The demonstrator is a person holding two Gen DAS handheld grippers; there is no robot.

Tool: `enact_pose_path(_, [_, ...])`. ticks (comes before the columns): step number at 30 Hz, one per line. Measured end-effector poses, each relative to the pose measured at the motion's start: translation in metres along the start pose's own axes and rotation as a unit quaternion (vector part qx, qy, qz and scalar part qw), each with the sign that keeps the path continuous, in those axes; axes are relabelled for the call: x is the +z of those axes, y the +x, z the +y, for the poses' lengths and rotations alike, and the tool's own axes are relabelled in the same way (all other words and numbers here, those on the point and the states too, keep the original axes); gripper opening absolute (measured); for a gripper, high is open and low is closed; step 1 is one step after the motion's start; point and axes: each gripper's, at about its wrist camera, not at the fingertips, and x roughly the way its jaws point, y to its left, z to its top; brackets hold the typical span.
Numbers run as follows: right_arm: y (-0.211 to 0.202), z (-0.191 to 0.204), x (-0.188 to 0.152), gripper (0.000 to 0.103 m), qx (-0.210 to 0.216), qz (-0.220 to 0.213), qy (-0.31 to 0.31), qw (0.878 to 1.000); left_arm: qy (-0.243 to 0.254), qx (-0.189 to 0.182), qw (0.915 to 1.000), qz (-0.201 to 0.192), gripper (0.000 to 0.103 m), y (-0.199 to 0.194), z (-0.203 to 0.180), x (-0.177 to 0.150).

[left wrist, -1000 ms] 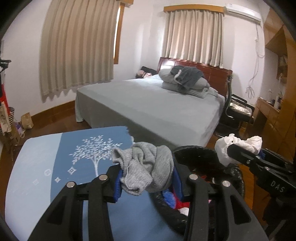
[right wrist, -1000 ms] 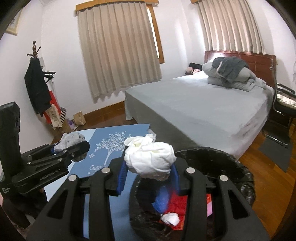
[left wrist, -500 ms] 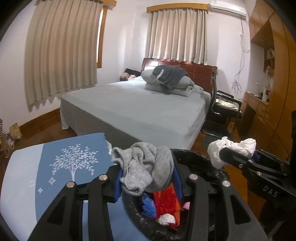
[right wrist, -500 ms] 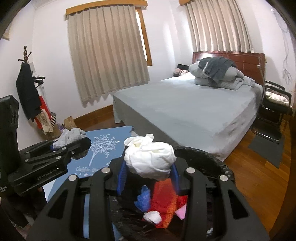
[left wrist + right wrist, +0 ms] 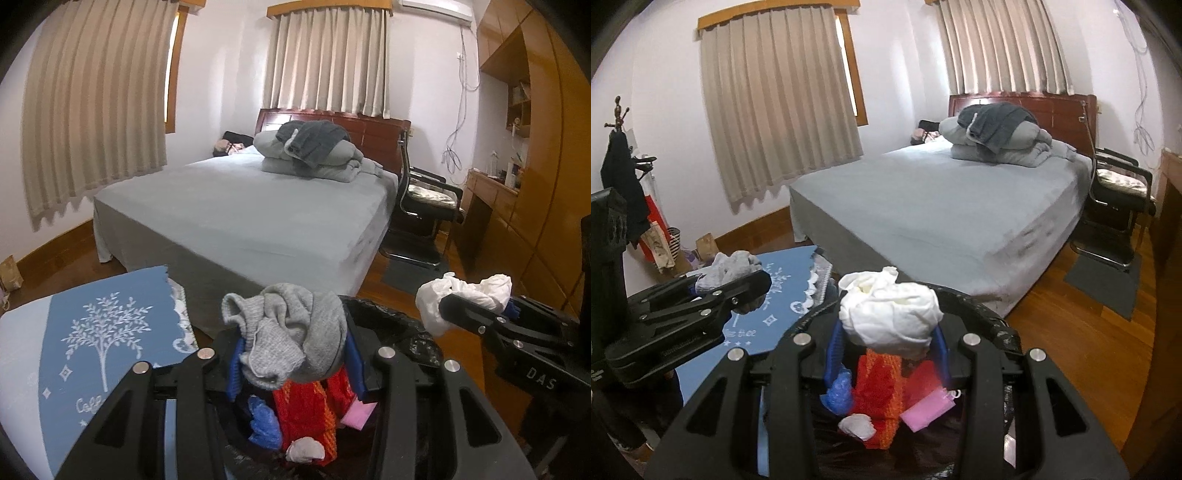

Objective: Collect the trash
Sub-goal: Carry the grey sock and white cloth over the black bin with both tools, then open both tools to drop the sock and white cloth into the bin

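Note:
My left gripper (image 5: 293,360) is shut on a crumpled grey sock (image 5: 291,332) and hangs over the black-lined bin (image 5: 402,328). My right gripper (image 5: 888,341) is shut on a white crumpled wad (image 5: 890,314), also above the bin (image 5: 993,325). Inside the bin lie a red-orange wrapper (image 5: 882,391), a blue scrap (image 5: 840,393), a pink piece (image 5: 927,408) and a small white wad (image 5: 858,424). In the left wrist view the right gripper (image 5: 469,308) shows at the right with its white wad; in the right wrist view the left gripper (image 5: 731,280) shows at the left with the sock.
A blue cloth with a white tree print (image 5: 96,339) covers a low surface left of the bin. Behind stands a grey bed (image 5: 258,214) with folded bedding (image 5: 314,151). A black chair (image 5: 424,206) and wooden cabinets (image 5: 535,166) are at the right, on wooden floor (image 5: 1078,332).
Both grippers have moved right from over the blue cloth to above the bin, whose contents now show beneath the fingers. Both grips are unchanged.

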Motion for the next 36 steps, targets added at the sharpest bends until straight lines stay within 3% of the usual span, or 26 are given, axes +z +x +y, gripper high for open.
enact_pose_path(23, [0.057,-0.038,-0.012,0.038,-0.011,0.043,0.013,0.999,0.003,-0.011,0.9990,0.043,0.044,0.067,-0.010,-0.009])
enact_pose_path(31, [0.068,-0.054,-0.017,0.056,-0.025,0.054,0.027,0.998,-0.002,-0.031,0.9981,0.054,0.064,0.078,-0.005,-0.010])
enact_pose_path(35, [0.064,-0.056,-0.017,0.069,-0.030,0.048,0.030,0.998,-0.005,-0.026,0.9985,0.048,0.074,0.073,0.002,-0.007])
enact_pose_path(36, [0.062,-0.056,-0.017,0.077,-0.030,0.047,0.030,0.998,-0.007,-0.025,0.9987,0.045,0.077,0.070,0.003,-0.006])
